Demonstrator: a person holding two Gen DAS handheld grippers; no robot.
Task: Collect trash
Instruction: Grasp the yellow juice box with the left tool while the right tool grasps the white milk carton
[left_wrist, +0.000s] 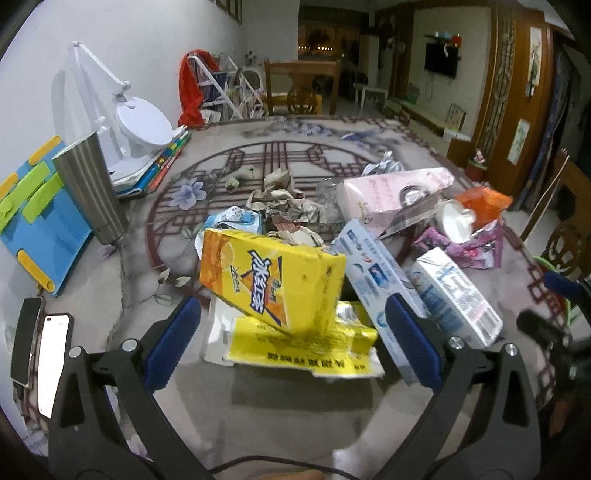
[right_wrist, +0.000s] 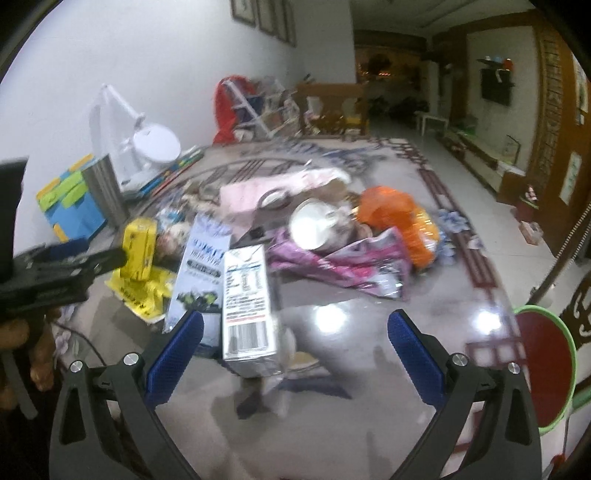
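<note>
1. The left gripper (left_wrist: 293, 328) stands wide open, its blue pads clear of everything and holding nothing.
2. A yellow drink carton (left_wrist: 271, 280) sits tilted just ahead of it, between the two fingers but touching neither; it rests on a flattened yellow wrapper (left_wrist: 295, 350) lying on the table (left_wrist: 295, 413).
3. Against the left gripper's right finger lies a long toothpaste box (left_wrist: 373, 273), with a white milk carton (left_wrist: 456, 295) just beyond it.
4. Further ahead are crumpled paper (left_wrist: 284, 201), a pink box (left_wrist: 391, 192) and an orange bag (left_wrist: 484, 205).
5. To the left gripper's left stand a steel tumbler (left_wrist: 90, 184) and two phones (left_wrist: 40, 350).
6. The right gripper (right_wrist: 295, 354) is likewise fully spread and empty.
7. The milk carton (right_wrist: 247, 306) stands upright just inside its left finger; whether they touch cannot be told.
8. A purple foil bag (right_wrist: 343, 266) and a white lid (right_wrist: 314, 225) lie ahead of the right gripper; a red-and-green stool (right_wrist: 546, 369) is to its right.
</note>
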